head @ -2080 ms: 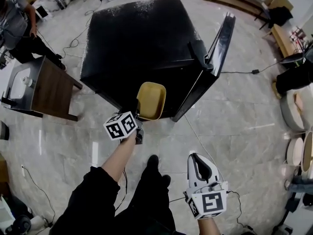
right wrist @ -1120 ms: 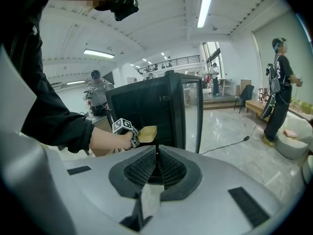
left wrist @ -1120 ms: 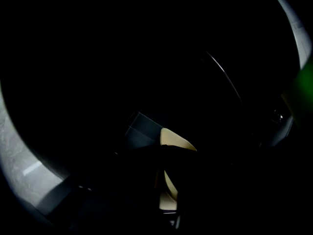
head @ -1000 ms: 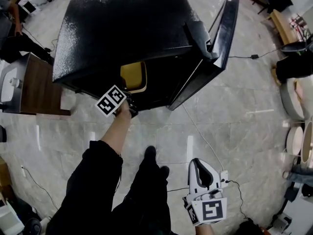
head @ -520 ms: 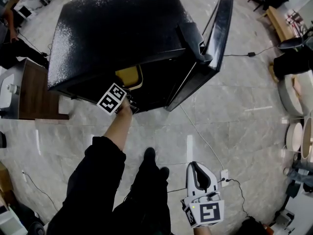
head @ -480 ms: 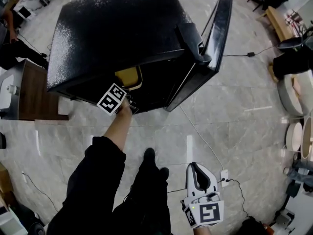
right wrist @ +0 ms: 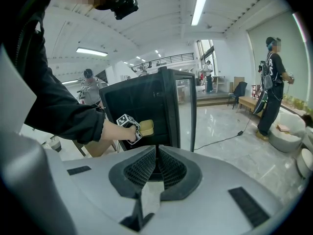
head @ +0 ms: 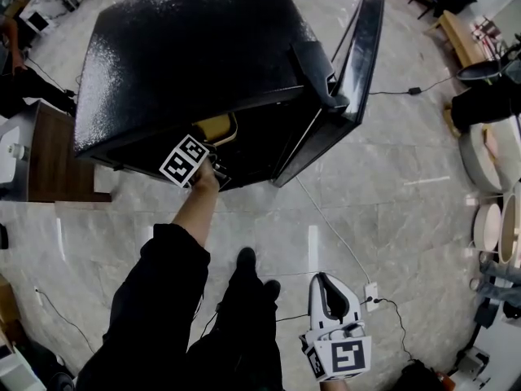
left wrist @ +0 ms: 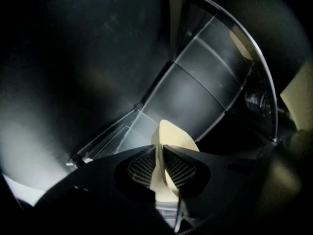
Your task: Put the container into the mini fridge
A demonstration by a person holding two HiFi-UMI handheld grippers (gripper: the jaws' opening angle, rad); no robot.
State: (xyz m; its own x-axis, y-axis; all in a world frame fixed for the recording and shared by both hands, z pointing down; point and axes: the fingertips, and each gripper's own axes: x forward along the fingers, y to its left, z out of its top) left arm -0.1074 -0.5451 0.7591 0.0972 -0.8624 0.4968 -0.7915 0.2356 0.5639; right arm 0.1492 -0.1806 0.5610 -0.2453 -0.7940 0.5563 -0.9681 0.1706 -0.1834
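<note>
Yellow plastic container (head: 214, 127): we read it clamped in the left gripper (left wrist: 160, 151). Its rim is edge-on between the two ribbed pads (left wrist: 142, 168), and both pads are pressed onto it. The container wall sticks out past the jaw tips. It is thin and smooth, pale, with a rounded corner.

Location: inside the mouth of the mini fridge (head: 195, 55), just under the front edge of the top. Head view shows only the near part of it; the rest is under the black top. We can't tell whether it touches a shelf.

Left arm: reached forward and out, black sleeve (head: 155, 300) to the elbow, bare forearm (head: 198, 210). The hand is at the fridge opening with the marker cube (head: 186, 160) facing up.

Inside, the left gripper view shows a dark cavity and a clear shelf panel (left wrist: 195, 97) with bright edges beyond the container.

Fridge body is glossy black with a speckled top. Its door (head: 358, 63) is swung wide open on our right, with a glass front as seen from the right gripper view.

Right gripper (right wrist: 157, 153): jaws closed flat against each other with nothing between them. It is held low at our right side, well apart from the fridge, tips aimed toward it. White shell, black ribbed pads.

The floor (head: 407, 186) is polished grey stone tile, with a cable (head: 330, 222) running across it from the fridge base.
</note>
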